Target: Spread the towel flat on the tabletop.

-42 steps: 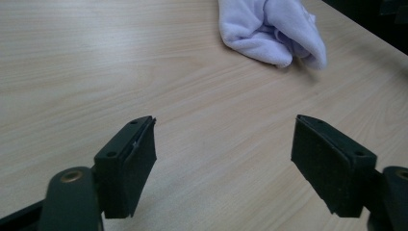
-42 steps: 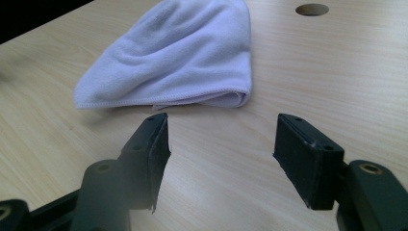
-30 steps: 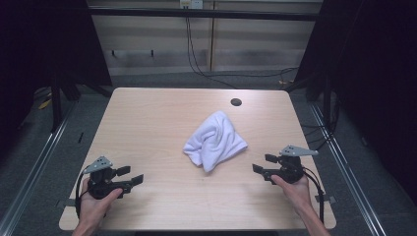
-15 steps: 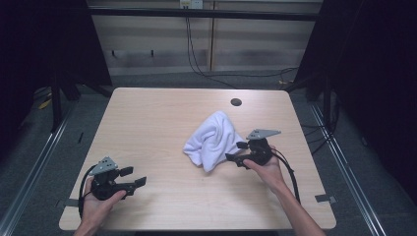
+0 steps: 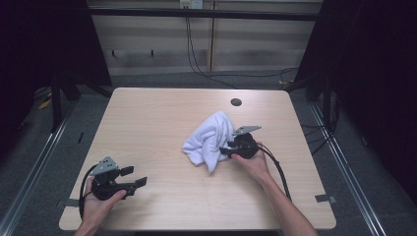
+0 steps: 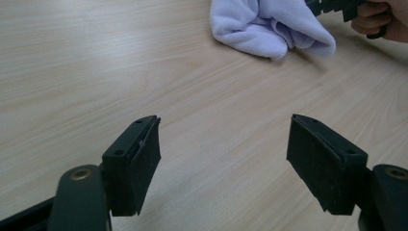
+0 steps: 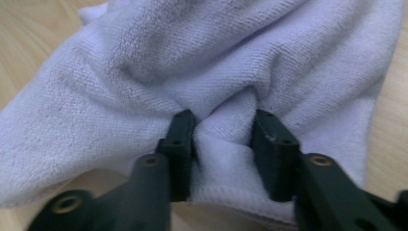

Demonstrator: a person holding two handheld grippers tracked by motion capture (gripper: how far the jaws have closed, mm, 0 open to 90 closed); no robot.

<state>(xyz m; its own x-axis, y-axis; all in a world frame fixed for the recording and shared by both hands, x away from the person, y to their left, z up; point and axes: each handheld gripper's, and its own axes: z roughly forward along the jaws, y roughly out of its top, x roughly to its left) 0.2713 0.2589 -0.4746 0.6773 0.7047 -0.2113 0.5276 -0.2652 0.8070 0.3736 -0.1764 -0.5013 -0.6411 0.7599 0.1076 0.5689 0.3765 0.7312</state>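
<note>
Your right claw [image 7: 222, 144] has just been closing, and its black pads now pinch a raised fold of the crumpled white terry-cloth towel [image 7: 202, 72], gathered between the jaws. The towel lies bunched near the middle of the pale wood-grain bench [image 5: 157, 118], right of centre, with your claw biting its near right edge (seen from above at [image 5: 227, 150]). Expect it to be light, soft and limp: it will likely drape and trail, so a hem or corner gives better control than a thick fold. Your left claw [image 6: 223, 154] stands wide open and empty, well apart at the bench's near left.
</note>
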